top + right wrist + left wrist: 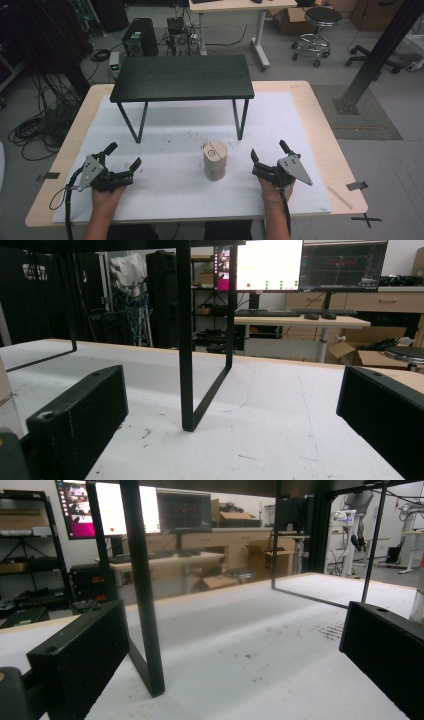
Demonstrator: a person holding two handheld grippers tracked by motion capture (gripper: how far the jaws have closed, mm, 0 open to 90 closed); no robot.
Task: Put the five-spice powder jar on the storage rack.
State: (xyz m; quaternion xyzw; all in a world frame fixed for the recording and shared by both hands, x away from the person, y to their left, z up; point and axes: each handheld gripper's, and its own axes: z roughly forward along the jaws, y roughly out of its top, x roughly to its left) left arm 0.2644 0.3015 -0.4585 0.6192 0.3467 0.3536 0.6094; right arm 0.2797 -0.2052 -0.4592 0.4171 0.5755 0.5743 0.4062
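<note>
Lower center of the high view, a wooden block (215, 160) stands upright on the white mat (300, 125), between the left gripper (123, 158) and right gripper (269, 150). Both rest with jaws wide, empty, likely ready to approach it. The small black table (182, 77) stands behind.

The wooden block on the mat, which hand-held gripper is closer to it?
Right. The right hand-held gripper sits just right of the wooden block; the left hand-held gripper is farther off to its left.

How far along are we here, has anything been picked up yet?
Nothing looks done. The wooden cylinder stands untouched on the white mat, in front of the small black table. The left gripper and right gripper rest open either side, empty. Everything remains.
</note>
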